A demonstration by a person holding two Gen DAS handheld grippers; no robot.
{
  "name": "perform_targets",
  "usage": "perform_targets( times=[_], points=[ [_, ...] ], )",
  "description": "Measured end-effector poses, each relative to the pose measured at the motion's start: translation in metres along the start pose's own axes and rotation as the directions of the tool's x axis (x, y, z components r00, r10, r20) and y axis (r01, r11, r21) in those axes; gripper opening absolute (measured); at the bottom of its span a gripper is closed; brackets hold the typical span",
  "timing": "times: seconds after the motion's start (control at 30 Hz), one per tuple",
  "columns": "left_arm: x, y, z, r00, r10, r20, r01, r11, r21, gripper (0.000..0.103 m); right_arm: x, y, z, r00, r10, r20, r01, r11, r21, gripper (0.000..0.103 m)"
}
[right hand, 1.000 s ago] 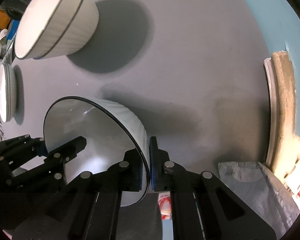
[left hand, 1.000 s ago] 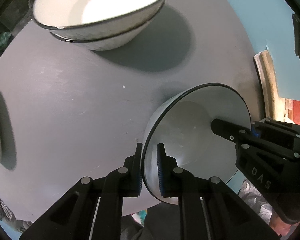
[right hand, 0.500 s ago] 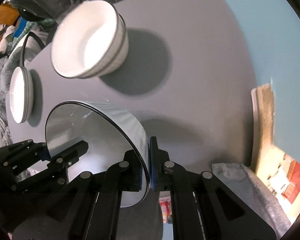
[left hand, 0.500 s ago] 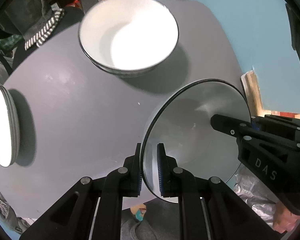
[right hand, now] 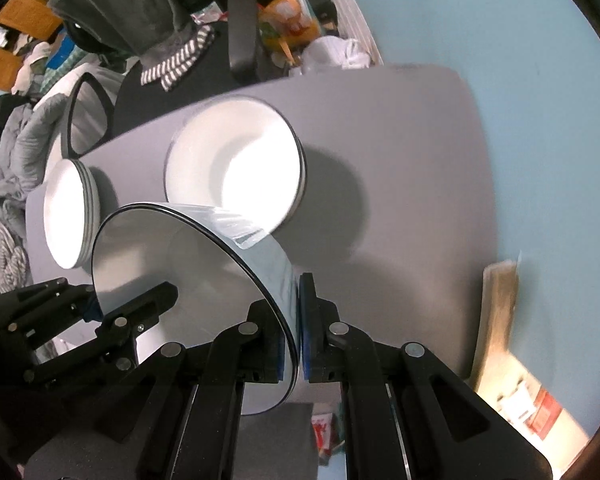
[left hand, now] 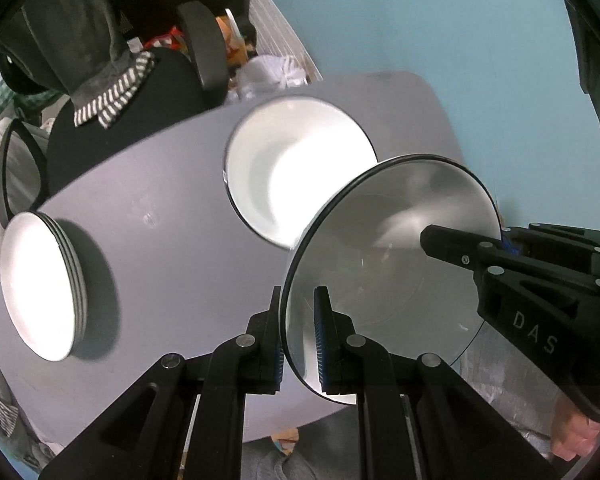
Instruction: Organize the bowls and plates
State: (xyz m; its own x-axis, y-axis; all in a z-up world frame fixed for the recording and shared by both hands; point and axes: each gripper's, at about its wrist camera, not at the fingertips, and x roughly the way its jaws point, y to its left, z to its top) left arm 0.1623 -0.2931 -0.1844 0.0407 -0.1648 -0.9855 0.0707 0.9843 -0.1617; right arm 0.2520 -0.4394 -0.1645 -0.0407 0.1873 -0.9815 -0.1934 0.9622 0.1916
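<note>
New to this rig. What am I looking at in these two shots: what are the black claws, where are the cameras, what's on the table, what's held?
No robot here: a person holds a two-finger gripper in each hand, and each carries a fisheye camera looking along its fingers. One picture is from the left gripper, the other from the right gripper. Each view also shows the other gripper off to the side. Both are shut on opposite edges of one bowl, held up and tilted above a grey table. On the table sit a stack of bowls and, to its left, a stack of plates. Behind it are a chair and clutter.
</note>
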Motion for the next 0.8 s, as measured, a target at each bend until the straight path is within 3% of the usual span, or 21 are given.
perform_targets(
  times=[0.3,0.8],
  points=[
    [-0.005,0.012,0.037,0.999,0.036,0.030,-0.036,0.999,-0.027,0.012,0.001,0.013,0.038,1.000,-0.005,0.014,0.006,1.000,-0.029,0.006],
    [0.025,0.032,0.066,0.998,0.061,-0.023,-0.063,0.993,-0.095,0.012,0.033,0.020,0.075,0.998,-0.039,-0.058,0.035,0.997,-0.070,0.006]
  ],
)
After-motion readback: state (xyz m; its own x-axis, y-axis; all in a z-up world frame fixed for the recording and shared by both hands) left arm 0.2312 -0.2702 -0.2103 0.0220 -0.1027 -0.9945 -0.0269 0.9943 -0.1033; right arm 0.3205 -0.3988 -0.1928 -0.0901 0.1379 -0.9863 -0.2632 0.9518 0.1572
